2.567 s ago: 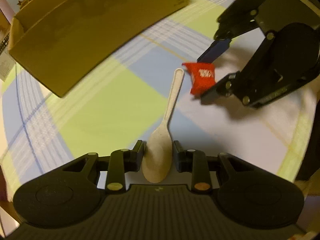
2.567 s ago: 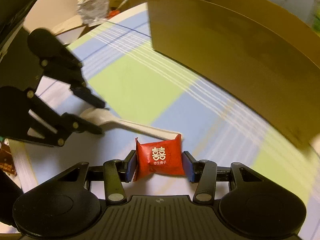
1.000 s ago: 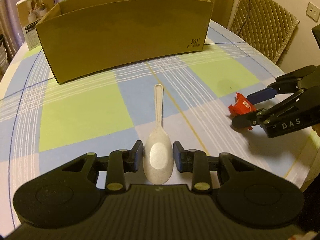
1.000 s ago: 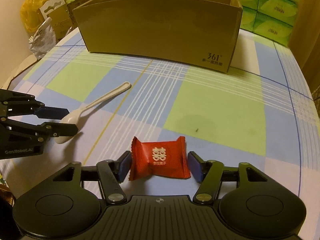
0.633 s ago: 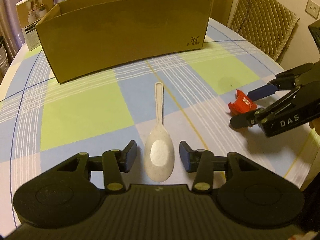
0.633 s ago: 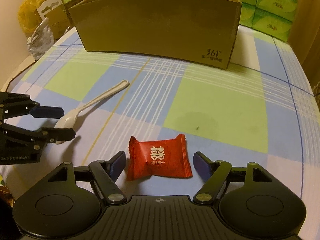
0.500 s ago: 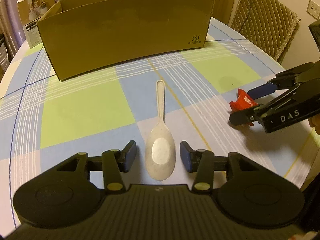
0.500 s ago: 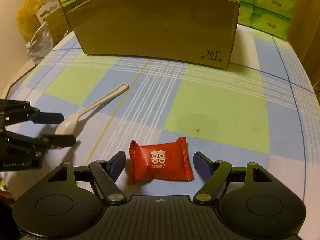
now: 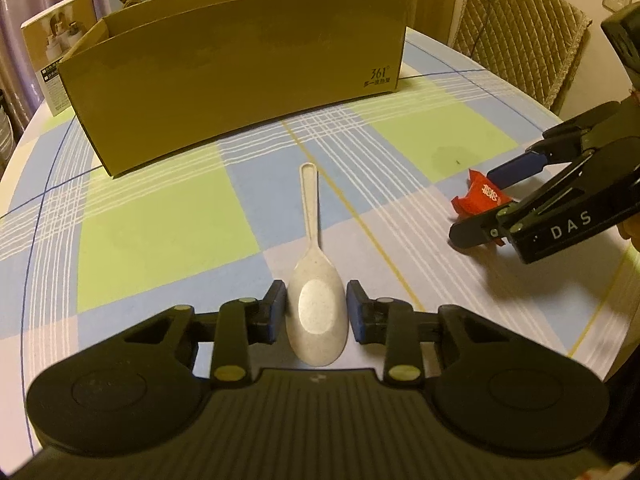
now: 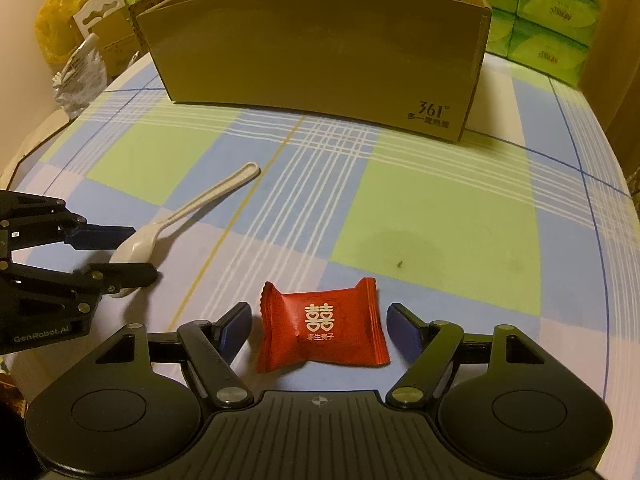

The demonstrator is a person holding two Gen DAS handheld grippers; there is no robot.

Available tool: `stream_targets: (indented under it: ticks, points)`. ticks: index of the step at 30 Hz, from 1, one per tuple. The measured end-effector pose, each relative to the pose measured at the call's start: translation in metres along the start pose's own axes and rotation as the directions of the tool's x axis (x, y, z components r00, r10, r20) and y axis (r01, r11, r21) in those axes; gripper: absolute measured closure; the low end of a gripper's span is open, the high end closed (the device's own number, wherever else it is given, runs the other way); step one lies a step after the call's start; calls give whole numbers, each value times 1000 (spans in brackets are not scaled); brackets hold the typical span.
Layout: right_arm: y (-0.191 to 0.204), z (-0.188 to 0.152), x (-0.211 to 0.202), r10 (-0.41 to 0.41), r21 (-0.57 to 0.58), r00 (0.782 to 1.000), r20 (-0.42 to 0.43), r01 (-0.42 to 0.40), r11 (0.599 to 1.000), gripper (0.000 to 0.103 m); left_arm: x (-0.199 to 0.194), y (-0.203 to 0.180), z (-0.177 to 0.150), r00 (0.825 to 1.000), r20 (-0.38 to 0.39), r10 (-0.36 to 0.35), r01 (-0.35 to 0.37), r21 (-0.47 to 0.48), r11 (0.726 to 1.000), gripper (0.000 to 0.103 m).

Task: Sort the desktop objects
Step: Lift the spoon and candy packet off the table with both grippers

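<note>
Left tongs (image 9: pixel 316 310) sit almost closed around the spoon (image 9: pixel 315 280) bowl, maybe not squeezing yet. Right tongs (image 10: pixel 318 330) stay wide open, candy (image 10: pixel 322 330) lying loose between them. Round, smooth spoon bowl could slip out when lifted toward the box (image 10: pixel 316 48) far ahead.

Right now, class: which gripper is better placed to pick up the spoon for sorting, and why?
Left. The left gripper already straddles the spoon bowl, pads close beside it. The right gripper is open around the red candy, away from the spoon.
</note>
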State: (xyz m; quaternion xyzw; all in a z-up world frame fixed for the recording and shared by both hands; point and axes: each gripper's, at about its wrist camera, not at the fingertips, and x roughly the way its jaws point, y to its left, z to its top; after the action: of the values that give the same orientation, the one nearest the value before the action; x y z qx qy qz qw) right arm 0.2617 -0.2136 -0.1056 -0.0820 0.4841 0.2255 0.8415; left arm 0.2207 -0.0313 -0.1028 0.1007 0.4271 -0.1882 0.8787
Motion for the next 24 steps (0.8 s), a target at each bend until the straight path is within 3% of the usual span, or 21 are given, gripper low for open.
stream_targets:
  ticks: [8, 24]
  points:
    - [0, 0, 0, -3, 3, 1000, 1, 3, 1000, 31, -11, 0, 7, 998, 60, 17, -16, -7, 1000, 76]
    - [4, 3, 2, -16, -23, 1000, -2, 16, 1000, 31, 2, 5, 5, 998, 62, -2, 6, -74, 997, 75]
